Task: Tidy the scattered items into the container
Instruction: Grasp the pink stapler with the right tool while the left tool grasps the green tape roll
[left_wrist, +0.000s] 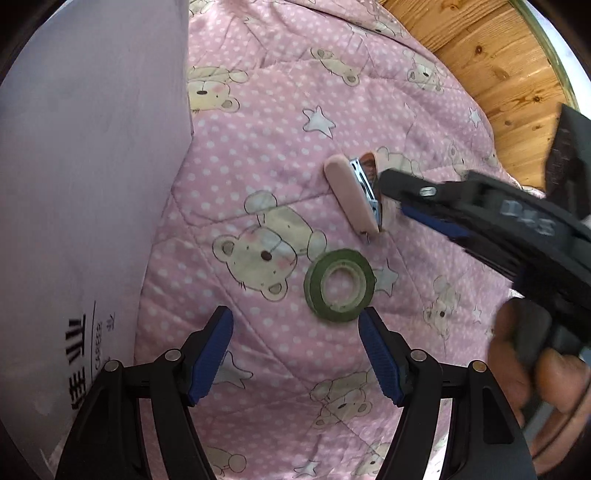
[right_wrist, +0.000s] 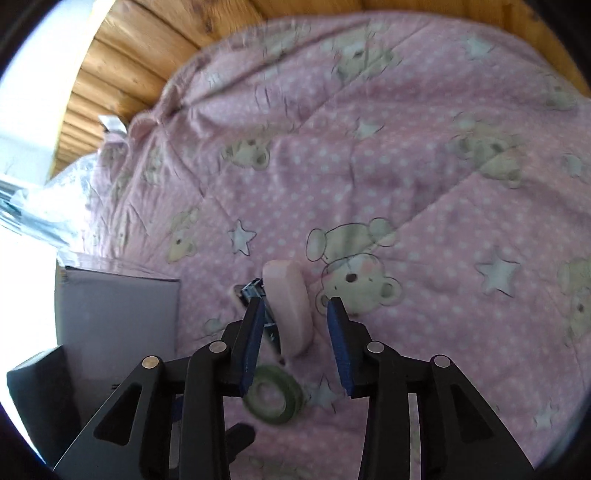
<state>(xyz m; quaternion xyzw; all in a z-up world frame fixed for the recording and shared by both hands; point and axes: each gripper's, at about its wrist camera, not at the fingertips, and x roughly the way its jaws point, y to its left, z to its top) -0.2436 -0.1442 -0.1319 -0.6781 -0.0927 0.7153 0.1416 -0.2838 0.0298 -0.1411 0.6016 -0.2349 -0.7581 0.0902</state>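
Sideways on quilt (left_wrist: 266, 122), pink stapler (left_wrist: 351, 195) showing metal, right gripper (right_wrist: 295, 314) jaws open around it.

blurred: hand (left_wrist: 532, 373) | cut off: box (left_wrist: 85, 184) | part-hidden: tape roll (right_wrist: 275, 395)
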